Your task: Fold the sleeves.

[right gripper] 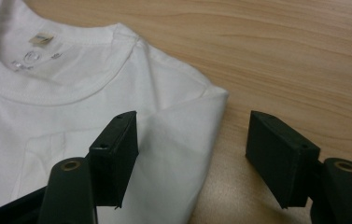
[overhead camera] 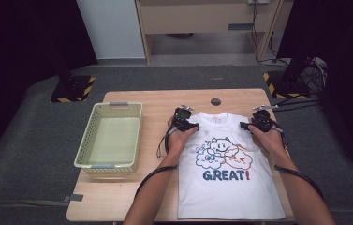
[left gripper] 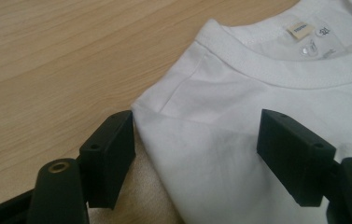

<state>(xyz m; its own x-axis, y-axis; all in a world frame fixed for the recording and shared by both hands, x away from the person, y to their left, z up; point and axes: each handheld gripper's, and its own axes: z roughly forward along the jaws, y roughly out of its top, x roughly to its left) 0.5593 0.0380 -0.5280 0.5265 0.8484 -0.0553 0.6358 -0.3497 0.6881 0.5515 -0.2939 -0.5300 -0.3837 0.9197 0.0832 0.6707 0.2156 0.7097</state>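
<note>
On light wooden counter [overhead camera: 155, 105], white printed cotton T-shirt [overhead camera: 228, 187] lying flat; left claw [left gripper: 197, 154] and right claw [right gripper: 192, 158] spread, straddling its far shoulder corners.

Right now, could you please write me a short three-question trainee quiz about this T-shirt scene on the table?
1. True or false: the white T-shirt lies flat with its print facing up.
2. On which side of the shirt does the basket stand in the high view: A left, B right, C on top of it?
3. Which part of the shirt does each of the left gripper and right gripper straddle?

Key: 1 true. 2 A. 3 a shoulder corner beside the collar, jaws apart, not yet pinching.
</note>
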